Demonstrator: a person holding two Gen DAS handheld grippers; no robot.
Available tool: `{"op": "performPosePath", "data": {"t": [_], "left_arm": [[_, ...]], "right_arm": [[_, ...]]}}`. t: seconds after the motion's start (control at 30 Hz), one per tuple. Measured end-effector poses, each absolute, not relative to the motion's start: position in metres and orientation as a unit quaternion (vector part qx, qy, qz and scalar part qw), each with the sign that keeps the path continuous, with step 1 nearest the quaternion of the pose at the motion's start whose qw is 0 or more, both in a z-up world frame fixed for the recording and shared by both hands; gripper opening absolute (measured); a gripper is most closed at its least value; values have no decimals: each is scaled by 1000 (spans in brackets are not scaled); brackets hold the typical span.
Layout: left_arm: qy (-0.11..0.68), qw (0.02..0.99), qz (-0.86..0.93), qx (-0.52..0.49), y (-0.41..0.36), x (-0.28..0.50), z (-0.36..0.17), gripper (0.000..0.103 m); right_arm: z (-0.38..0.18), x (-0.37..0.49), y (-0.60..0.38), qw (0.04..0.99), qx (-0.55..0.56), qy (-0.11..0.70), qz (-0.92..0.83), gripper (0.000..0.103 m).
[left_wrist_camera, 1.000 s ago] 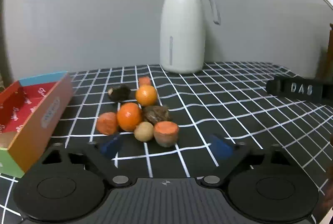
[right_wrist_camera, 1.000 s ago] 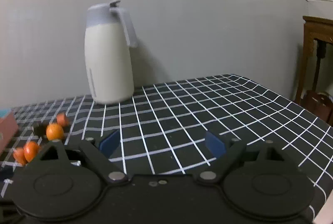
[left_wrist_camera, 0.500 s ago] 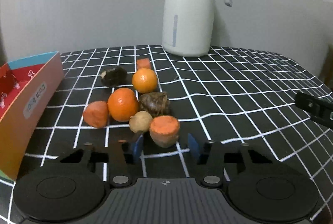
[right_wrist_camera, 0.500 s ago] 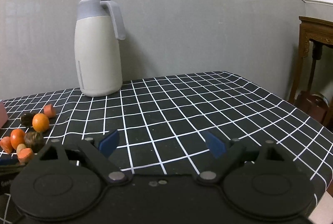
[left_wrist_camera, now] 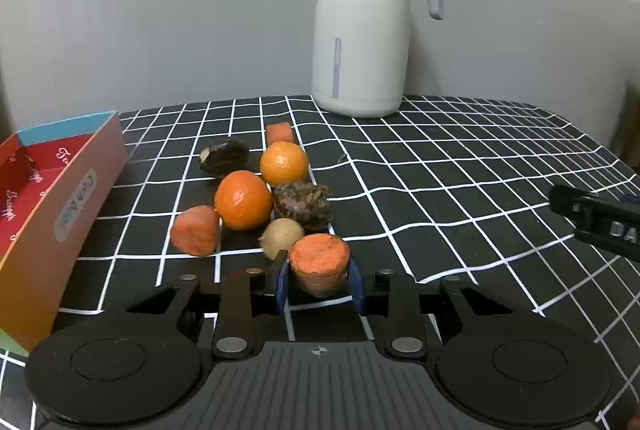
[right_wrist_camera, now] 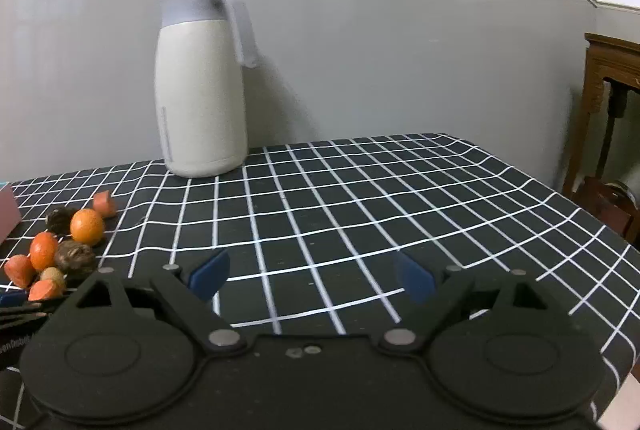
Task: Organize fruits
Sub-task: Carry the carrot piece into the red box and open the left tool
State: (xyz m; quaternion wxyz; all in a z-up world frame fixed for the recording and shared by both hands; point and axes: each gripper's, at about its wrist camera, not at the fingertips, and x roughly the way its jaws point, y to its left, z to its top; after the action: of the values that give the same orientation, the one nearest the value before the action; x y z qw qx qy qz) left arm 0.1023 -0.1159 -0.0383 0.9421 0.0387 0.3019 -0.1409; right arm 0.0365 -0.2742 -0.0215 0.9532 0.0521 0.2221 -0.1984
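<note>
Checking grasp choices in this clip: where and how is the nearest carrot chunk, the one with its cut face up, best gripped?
Grip the carrot chunk across its short rounded sides, coming in low from the near side, as the left gripper does, its blue pads shut on it. The chunk stands upright with open cloth toward the gripper, while the small tan fruit crowds it behind.

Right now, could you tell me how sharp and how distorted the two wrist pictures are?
Left wrist view: sharp, the carrot chunk crisp between the left gripper pads; fisheye bows the tablecloth grid. Right wrist view: thermos slightly soft, grid equally curved, corners vignetted black.
</note>
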Motion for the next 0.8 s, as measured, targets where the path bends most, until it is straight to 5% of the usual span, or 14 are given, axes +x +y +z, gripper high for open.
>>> {"op": "performPosePath", "data": {"t": [0.8], "left_arm": [[224,972,-64,19,-13,90,3,31]], "right_arm": [[-19,70,-179,967,5,223,-123,89]]}}
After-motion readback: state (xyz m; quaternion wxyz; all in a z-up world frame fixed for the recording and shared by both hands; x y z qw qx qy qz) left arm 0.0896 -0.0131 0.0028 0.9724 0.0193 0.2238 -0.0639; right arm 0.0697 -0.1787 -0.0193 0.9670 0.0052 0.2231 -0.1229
